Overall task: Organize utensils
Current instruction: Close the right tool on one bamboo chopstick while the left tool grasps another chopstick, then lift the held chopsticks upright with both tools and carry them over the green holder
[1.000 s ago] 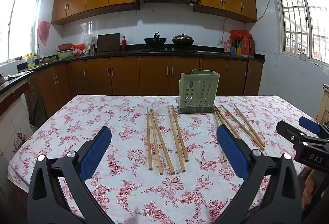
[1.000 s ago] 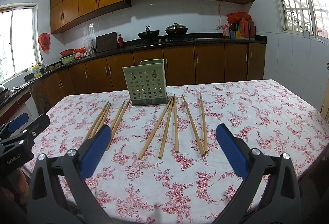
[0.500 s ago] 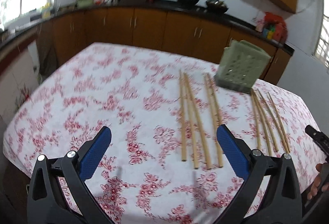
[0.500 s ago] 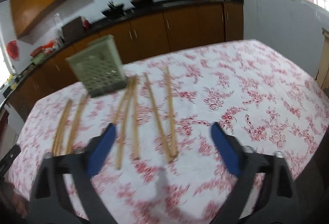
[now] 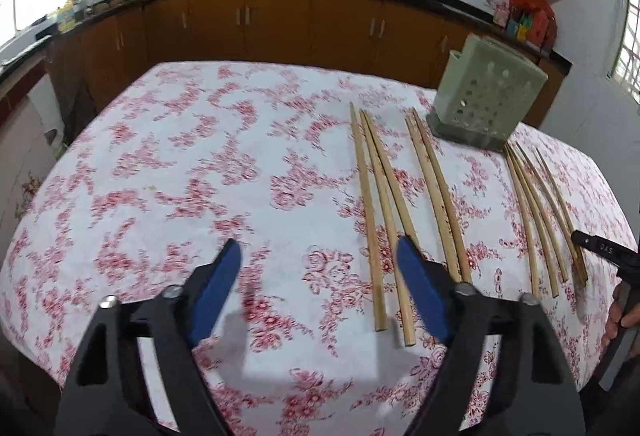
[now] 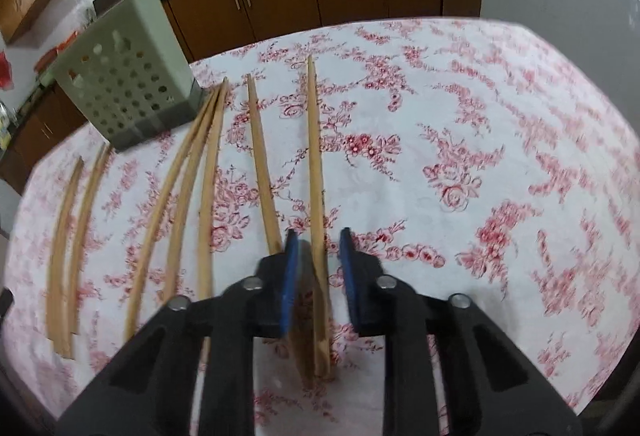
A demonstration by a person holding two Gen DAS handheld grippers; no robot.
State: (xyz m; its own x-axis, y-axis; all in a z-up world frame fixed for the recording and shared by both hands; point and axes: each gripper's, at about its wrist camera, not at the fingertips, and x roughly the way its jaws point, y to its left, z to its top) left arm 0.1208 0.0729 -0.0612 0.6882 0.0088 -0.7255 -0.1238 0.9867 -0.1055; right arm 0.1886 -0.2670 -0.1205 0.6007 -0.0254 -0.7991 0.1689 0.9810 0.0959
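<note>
My right gripper (image 6: 318,246) has its blue pads (image 6: 289,276) drawn in close, with a narrow gap between them, and the rightmost chopstick (image 6: 316,171) runs straight through that gap. The picture is smeared there, so I cannot tell whether the pads press the stick. A second stick (image 6: 262,163) passes just outside the left pad.

My left gripper (image 5: 318,260) has its fingers well apart and closing, with only bare cloth between them (nothing is gripped). Its right pad (image 5: 416,284) sits over the near end of one stick in a group of three chopsticks (image 5: 370,203), though I cannot tell if it touches.

All the chopsticks are plain pale wood, long and thin, lying flat and roughly parallel on the table (image 5: 168,171), which wears a white cloth printed with red flowers. From the left wrist view I see the three, then a pair (image 5: 438,195) beside them, then a further bunch (image 5: 540,215) toward the table's right edge. Their far tips point at the table's far edge, their near ends at the edge closest to me.

The pale green holder (image 5: 486,103) with round holes in its walls stands upright near the far edge, just beyond the tips of the middle sticks, on a darker base

At the right edge of the left view a person's hand (image 5: 622,316) holds the other gripper's handle
</note>
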